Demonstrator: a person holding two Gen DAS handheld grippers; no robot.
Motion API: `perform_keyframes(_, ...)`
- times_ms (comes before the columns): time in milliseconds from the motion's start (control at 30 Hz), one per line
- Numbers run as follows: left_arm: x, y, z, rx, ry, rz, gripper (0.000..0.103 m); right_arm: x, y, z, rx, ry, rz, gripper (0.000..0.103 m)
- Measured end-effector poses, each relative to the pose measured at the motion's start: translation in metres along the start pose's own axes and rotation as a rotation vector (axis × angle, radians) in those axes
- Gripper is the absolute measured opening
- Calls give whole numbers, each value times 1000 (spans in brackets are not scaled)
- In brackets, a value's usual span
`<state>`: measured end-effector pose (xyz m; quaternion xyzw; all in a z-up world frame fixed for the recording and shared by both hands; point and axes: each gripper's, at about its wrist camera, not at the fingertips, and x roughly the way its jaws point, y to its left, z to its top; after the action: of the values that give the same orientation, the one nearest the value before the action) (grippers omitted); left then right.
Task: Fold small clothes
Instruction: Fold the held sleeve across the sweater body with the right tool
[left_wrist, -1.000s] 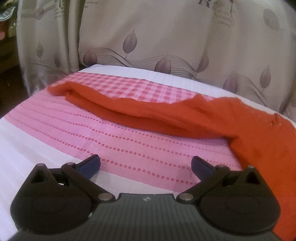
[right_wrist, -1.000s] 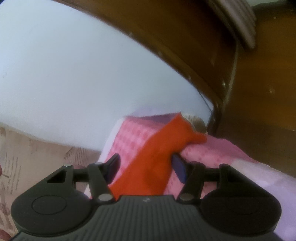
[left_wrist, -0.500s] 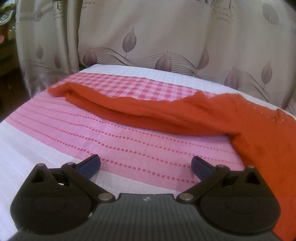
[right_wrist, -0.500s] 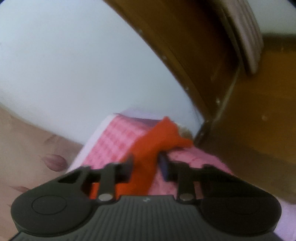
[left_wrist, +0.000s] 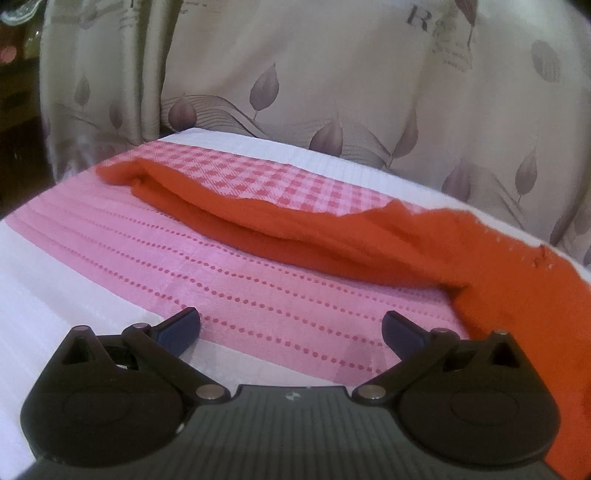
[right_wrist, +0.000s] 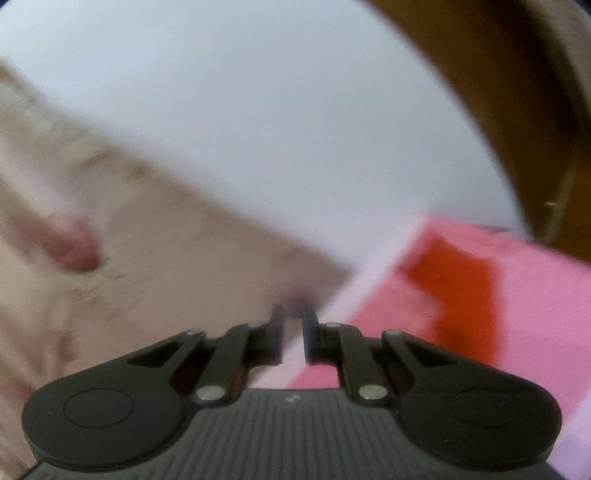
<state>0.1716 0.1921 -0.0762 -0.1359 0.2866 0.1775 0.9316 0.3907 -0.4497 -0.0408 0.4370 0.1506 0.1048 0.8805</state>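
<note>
An orange garment (left_wrist: 295, 229) lies stretched across the pink bed cover (left_wrist: 184, 266), running from the far left to the near right. My left gripper (left_wrist: 291, 328) hovers open over the bare cover in front of it, with nothing between its fingers. In the blurred right wrist view the orange garment (right_wrist: 461, 288) lies on the pink cover (right_wrist: 546, 295) off to the right. My right gripper (right_wrist: 293, 325) is raised clear of it. Its jaws are closing to a thin slit, and no cloth shows between them.
A beige leaf-print curtain (left_wrist: 332, 92) hangs behind the bed's far edge. In the right wrist view a white wall (right_wrist: 258, 110) and a brown wooden frame (right_wrist: 517, 74) stand behind the bed, and the curtain (right_wrist: 147, 258) fills the left.
The right gripper closed around the orange cloth, then rose and swung left. Now it is nearly shut with the garment lying off to its right. The left gripper stayed put and open.
</note>
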Motion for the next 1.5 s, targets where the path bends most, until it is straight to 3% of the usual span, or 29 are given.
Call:
perform_keyframes(67, -2, 4, 0, -26, -10, -8, 103, -2, 17, -8, -56, -15, -39, 10)
perform_keyframes(133, -3, 6, 0, -43, -15, -4, 103, -9, 9, -5, -122, -12, -158, 12)
perform_keyframes(267, -4, 7, 1, -49, -17, -10, 103, -8, -21, -5, -346, 56, -471, 37)
perform_keyframes(367, -3, 6, 1, -35, -11, 1, 103, 4, -32, -14, -503, 80, -550, 65)
perform_keyframes(567, -2, 2, 0, -30, -10, 9, 103, 61, -34, -36, -703, 105, -567, 63)
perform_keyframes(667, 0, -2, 0, -6, -1, 28, 103, 105, -39, -40, -775, 137, -663, 62)
perform_keyframes(767, 0, -3, 0, 5, 4, 39, 103, 129, -56, -42, -809, 146, -730, 46)
perform_keyframes(800, 0, -3, 0, 6, 5, 40, 103, 128, -64, -34, -748, 131, -741, 27)
perform_keyframes(900, 0, -2, 0, 7, 5, 41, 103, 113, -91, 2, -499, 109, -705, 12)
perform_keyframes(1000, 0, -2, 0, 4, 4, 39, 103, 79, -107, 29, -257, 37, -583, 12)
perform_keyframes(1133, 0, -3, 0, -1, 2, 36, 103, 34, -93, 36, -116, -50, -390, 11)
perform_keyframes(1300, -1, -1, 0, -16, -3, 27, 103, 14, -45, 13, -68, -31, -216, 8)
perform_keyframes(1500, -3, 5, -1, -44, -14, 5, 103, 33, 49, -38, -114, 32, -21, 8)
